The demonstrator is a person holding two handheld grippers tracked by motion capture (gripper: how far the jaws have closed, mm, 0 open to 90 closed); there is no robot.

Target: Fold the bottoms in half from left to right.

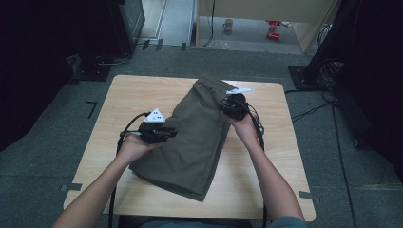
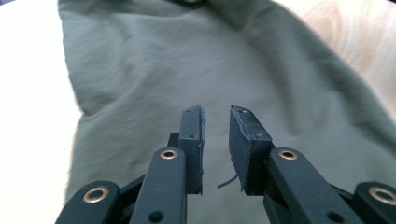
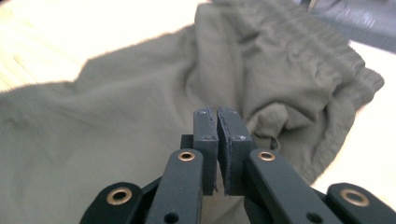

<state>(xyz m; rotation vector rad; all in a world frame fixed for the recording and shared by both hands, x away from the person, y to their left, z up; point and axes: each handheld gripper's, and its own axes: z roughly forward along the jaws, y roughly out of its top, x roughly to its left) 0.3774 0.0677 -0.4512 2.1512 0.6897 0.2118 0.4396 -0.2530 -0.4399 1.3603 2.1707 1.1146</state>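
Wooden counter (image 1: 266, 190) carried folded olive garment (image 1: 192, 137) at centre. Left gripper (image 2: 215, 135) hovered over cloth, jaws slightly parted, empty. Right gripper (image 3: 217, 140) near waistband, jaws closed, nothing between.

an olive-green garment (image 1: 197, 137), folded with its ribbed waistband at the far end, lies diagonally on the table.

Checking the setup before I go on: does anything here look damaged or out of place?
A thin loose strand curls off the pad of one of the left gripper's fingers, and the pad edges look frayed. The olive garment lies diagonally on the table, its elastic waistband end bunched. Nothing else stands out.
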